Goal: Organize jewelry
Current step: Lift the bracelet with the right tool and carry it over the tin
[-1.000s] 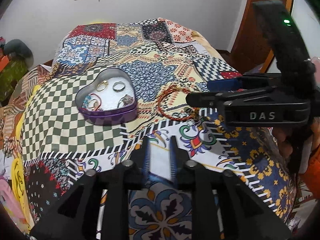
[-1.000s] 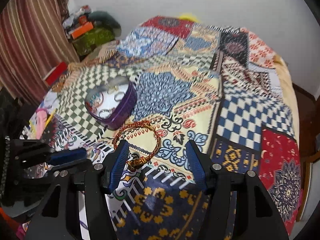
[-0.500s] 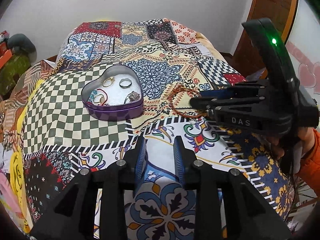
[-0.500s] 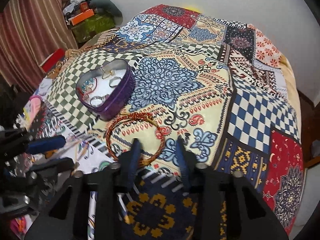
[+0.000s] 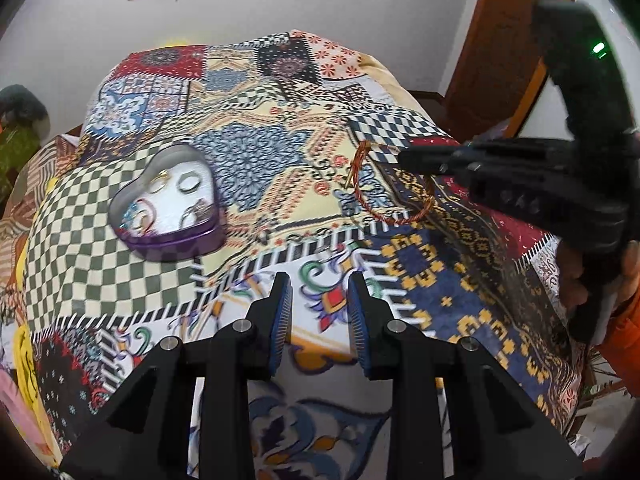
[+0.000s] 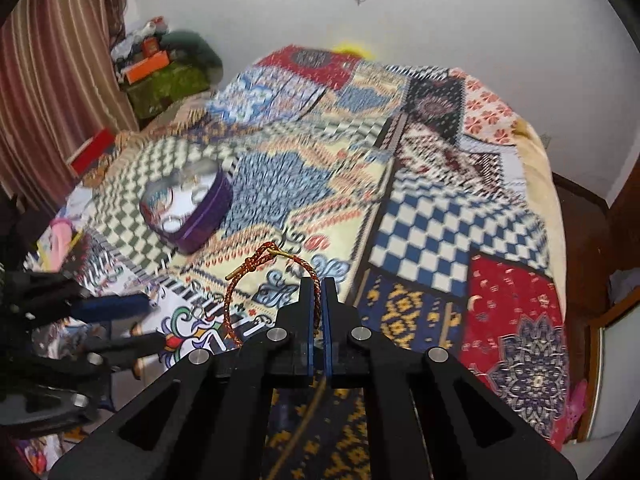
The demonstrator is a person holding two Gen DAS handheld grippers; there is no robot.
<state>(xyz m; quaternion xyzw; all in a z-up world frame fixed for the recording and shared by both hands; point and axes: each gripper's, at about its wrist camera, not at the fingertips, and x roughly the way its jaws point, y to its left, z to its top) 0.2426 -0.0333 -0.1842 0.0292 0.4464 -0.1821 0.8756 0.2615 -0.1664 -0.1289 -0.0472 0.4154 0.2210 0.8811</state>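
Observation:
A purple heart-shaped tin (image 5: pixel 168 204) lies open on the patchwork bedspread, with several rings and small pieces on its white lining; it also shows in the right wrist view (image 6: pixel 188 208). My right gripper (image 6: pixel 319 284) is shut on a red and gold braided bracelet (image 6: pixel 256 272) and holds it lifted above the bedspread, right of the tin. In the left wrist view the bracelet (image 5: pixel 384 200) hangs from the right gripper (image 5: pixel 408 156). My left gripper (image 5: pixel 320 296) is open and empty, low over the near part of the bed.
The patchwork bedspread (image 6: pixel 432 216) covers the whole bed. A striped curtain (image 6: pixel 52 80) and a pile of clutter (image 6: pixel 160 64) stand at the left. A wooden door (image 5: pixel 508 40) is at the far right.
My right gripper has closed on the bracelet and lifted it off the bedspread. The left gripper has drawn back a little and stays open.

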